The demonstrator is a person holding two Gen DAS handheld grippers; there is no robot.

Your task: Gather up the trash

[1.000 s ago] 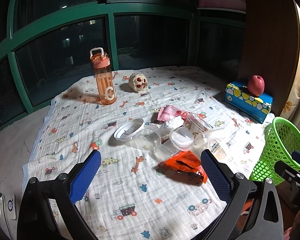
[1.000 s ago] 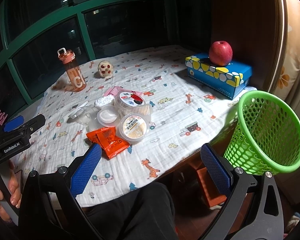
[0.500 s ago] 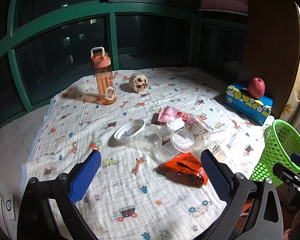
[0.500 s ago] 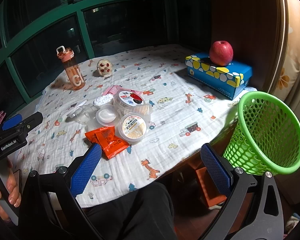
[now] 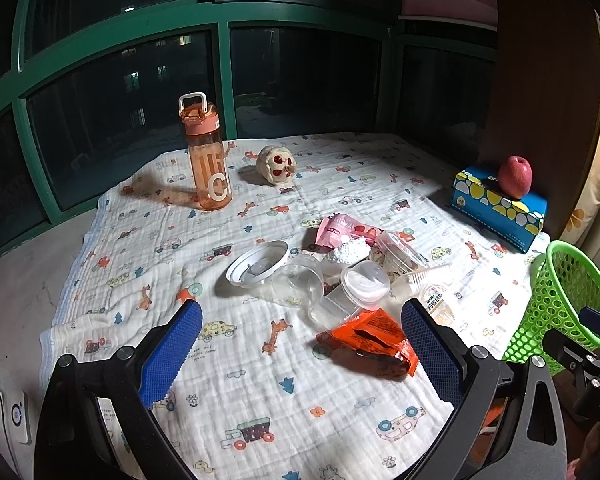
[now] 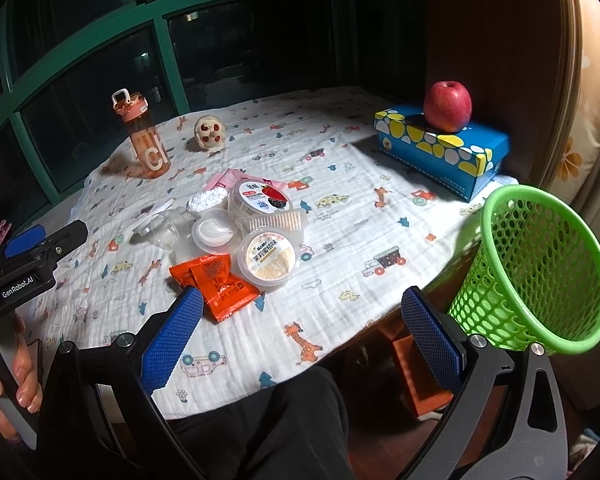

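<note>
A heap of trash lies mid-table on the printed cloth: an orange wrapper [image 5: 370, 340] [image 6: 214, 282], clear plastic cups [image 5: 300, 284], a white lid [image 5: 258, 264], a pink packet [image 5: 340, 228], and sealed pudding cups [image 6: 270, 260]. A green mesh basket [image 5: 560, 304] [image 6: 536, 268] stands at the table's right edge. My left gripper [image 5: 300, 352] hovers open just short of the heap, nothing between its blue pads. My right gripper [image 6: 300, 340] is open over the table's near edge, left of the basket, and holds nothing.
An orange water bottle [image 5: 206, 160] and a small skull-like toy [image 5: 276, 164] stand at the back. A blue tissue box [image 6: 440, 152] with a red apple [image 6: 447, 106] on top sits back right. A person's dark-clad lap [image 6: 260, 420] and hand [image 6: 4, 380] are near the front edge.
Both views have pulled back and risen slightly; the trash heap and the basket sit a little farther away. Nothing was grasped, and both grippers stay open.
</note>
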